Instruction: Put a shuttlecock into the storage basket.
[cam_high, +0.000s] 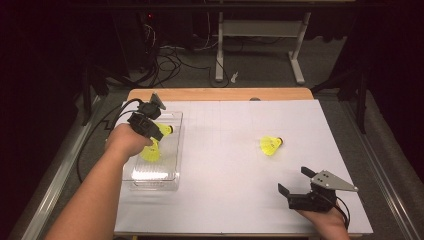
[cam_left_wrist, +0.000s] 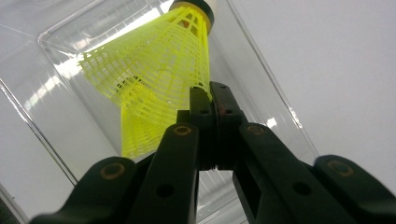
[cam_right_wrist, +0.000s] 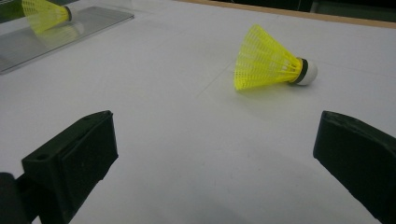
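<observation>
My left gripper (cam_high: 157, 133) hangs over a clear plastic tray (cam_high: 150, 185) at the table's left. It is shut on the skirt rim of a yellow shuttlecock (cam_left_wrist: 159, 60), whose cork points away from the jaws (cam_left_wrist: 215, 100). A second yellow skirt (cam_high: 150, 153) lies in the tray just below it. Another yellow shuttlecock (cam_high: 271, 145) with a white cork lies on its side on the white table top, right of centre. My right gripper (cam_high: 294, 180) rests near the front right edge, open and with nothing between its jaws (cam_right_wrist: 215, 140), pointing towards that shuttlecock (cam_right_wrist: 268, 60).
A white sheet (cam_high: 235, 190) covers the table, with a wooden edge (cam_high: 220, 94) at the back. The tray's clear wall (cam_left_wrist: 261, 70) runs beside the held shuttlecock. Beyond the table, cables and a desk's white legs (cam_high: 219, 55) stand on the floor.
</observation>
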